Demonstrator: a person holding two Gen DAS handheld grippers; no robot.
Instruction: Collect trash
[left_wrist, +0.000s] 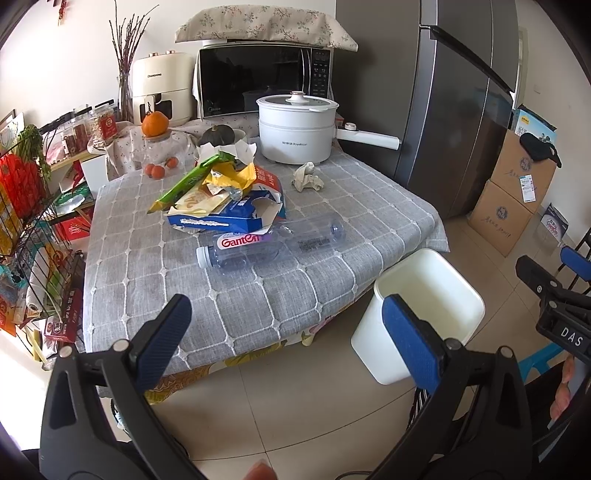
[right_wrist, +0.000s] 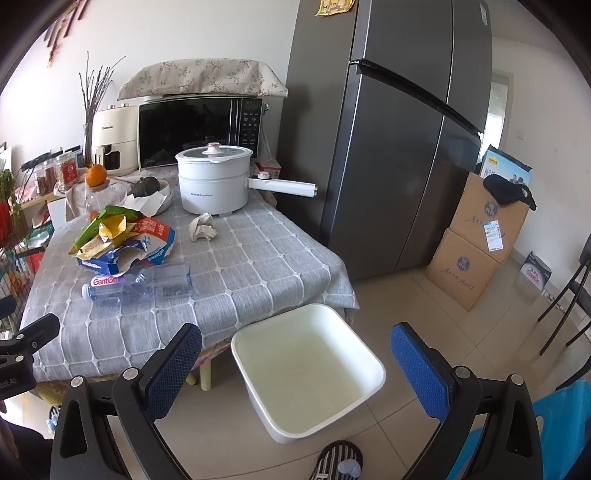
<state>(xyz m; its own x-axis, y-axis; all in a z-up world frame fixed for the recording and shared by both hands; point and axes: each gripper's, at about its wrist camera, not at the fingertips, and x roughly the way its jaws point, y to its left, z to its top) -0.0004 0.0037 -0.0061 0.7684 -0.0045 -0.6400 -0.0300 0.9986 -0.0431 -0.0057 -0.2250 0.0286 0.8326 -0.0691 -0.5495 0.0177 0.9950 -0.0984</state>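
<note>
A clear plastic bottle (left_wrist: 266, 245) lies on its side on the grey checked tablecloth (left_wrist: 258, 302); it also shows in the right wrist view (right_wrist: 140, 286). Behind it is a pile of wrappers and a torn blue carton (left_wrist: 225, 195), also in the right wrist view (right_wrist: 122, 240). A crumpled paper ball (left_wrist: 307, 178) lies near the white pot; the right wrist view shows it too (right_wrist: 202, 228). A white bin (left_wrist: 424, 314) stands on the floor by the table (right_wrist: 306, 373). My left gripper (left_wrist: 288, 332) is open and empty before the table's near edge. My right gripper (right_wrist: 297, 362) is open, empty, above the bin.
A white electric pot (left_wrist: 297, 127), a microwave (left_wrist: 262, 79), a squash (left_wrist: 217, 136) and oranges (left_wrist: 159, 170) are at the table's back. A grey fridge (left_wrist: 443, 103) stands right. Cardboard boxes (right_wrist: 480, 236) and a black chair (right_wrist: 569, 306) stand on the floor. A wire rack (left_wrist: 29, 229) is left.
</note>
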